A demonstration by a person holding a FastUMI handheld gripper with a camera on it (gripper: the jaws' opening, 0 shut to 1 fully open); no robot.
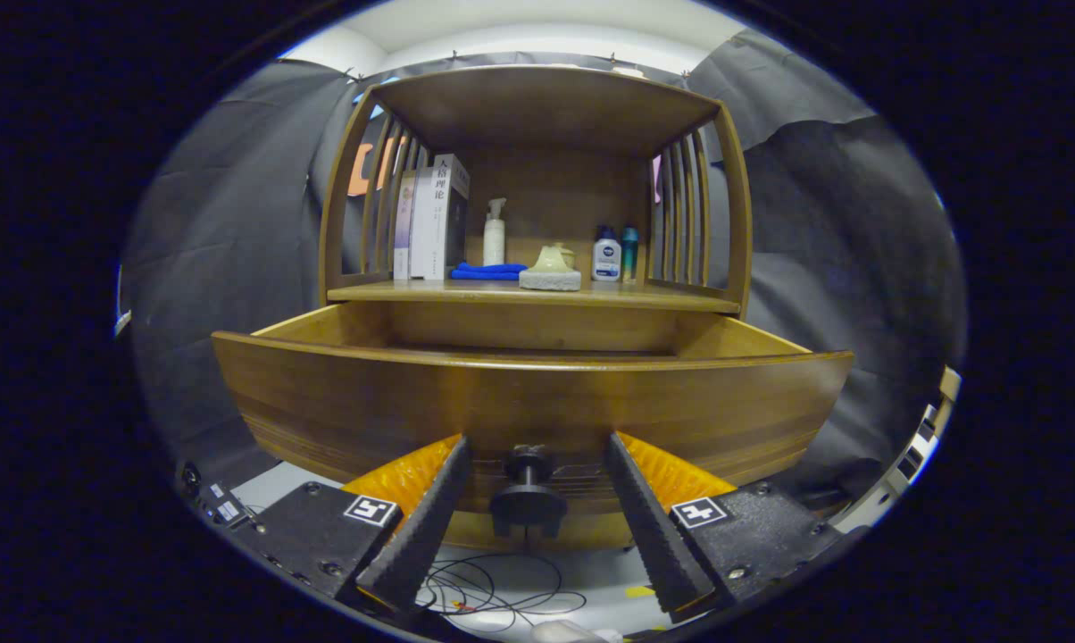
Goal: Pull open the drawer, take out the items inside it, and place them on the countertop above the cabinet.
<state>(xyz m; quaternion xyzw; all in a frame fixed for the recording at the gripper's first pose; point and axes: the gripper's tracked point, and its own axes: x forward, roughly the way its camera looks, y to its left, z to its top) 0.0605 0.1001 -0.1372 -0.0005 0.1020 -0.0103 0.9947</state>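
Note:
A wooden cabinet has its drawer (368, 402) pulled out toward me; the drawer front fills the middle of the gripper view and hides whatever lies inside. A dark round knob (528, 493) sticks out of the drawer front, right between my fingers. My gripper (535, 446) is open, its fingers (430, 509) standing clear on either side of the knob without pressing on it. The countertop (680, 301) lies just above and behind the open drawer.
On the countertop stand books (430, 219), a white spray bottle (495, 232), a folded blue cloth (488, 271), a pale teapot on a stone slab (551, 268) and two small bottles (615, 253). Slatted sides and a top shelf enclose it. Cables (493, 594) lie on the floor below.

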